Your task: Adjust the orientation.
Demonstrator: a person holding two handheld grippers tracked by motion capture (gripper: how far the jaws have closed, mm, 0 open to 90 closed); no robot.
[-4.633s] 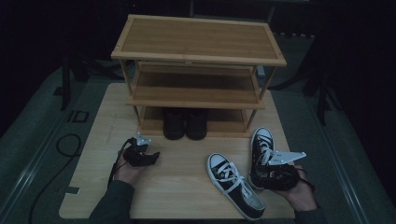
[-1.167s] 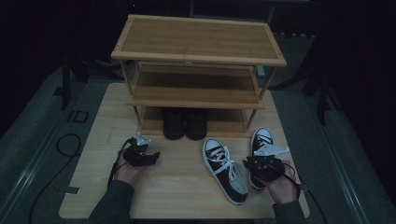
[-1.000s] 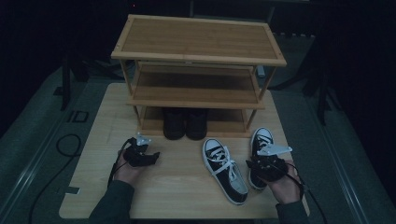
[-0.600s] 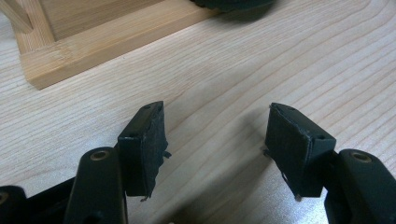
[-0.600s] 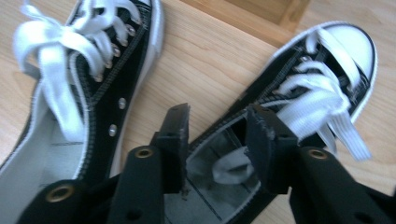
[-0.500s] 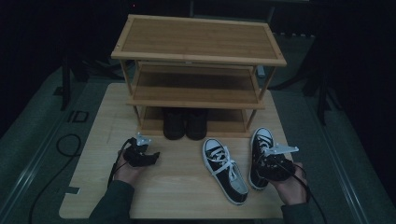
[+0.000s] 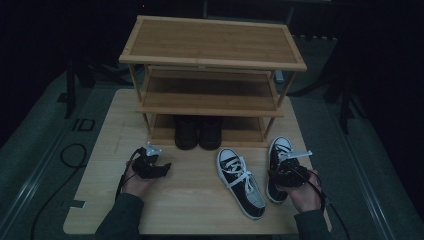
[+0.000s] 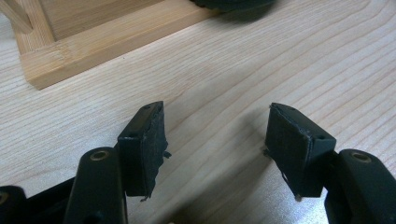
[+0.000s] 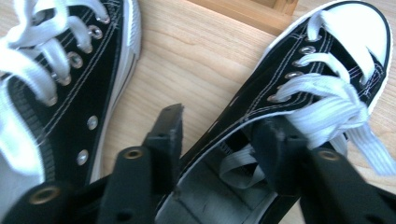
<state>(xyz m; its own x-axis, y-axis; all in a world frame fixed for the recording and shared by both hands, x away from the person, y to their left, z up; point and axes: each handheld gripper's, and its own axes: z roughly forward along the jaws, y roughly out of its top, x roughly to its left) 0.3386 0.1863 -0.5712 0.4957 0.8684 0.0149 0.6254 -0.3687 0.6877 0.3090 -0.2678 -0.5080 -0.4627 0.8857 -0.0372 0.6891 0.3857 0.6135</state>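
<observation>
The right gripper (image 9: 219, 130) hid one sneaker's (image 9: 299, 79) heel, its jaws straddling the collar while closing, grip uncertain. Two sneakers lay before the rack (image 7: 212, 65); two dark shoes (image 7: 198, 132) underneath. The left gripper (image 8: 217, 140) gaped empty.

We count two black-and-white sneakers on the table: one sneaker (image 7: 241, 182) lying toward the middle and a second sneaker (image 7: 278, 165) just to its right, both laced in white. We count two dark boots (image 7: 198, 132) standing side by side on the bottom level of the rack. There is one wooden shoe rack (image 7: 212, 65), and we count three shelves on it (top, middle and bottom). One table (image 7: 105, 130) carries it all. One dark cable (image 7: 65, 155) loops on the floor at the left.
</observation>
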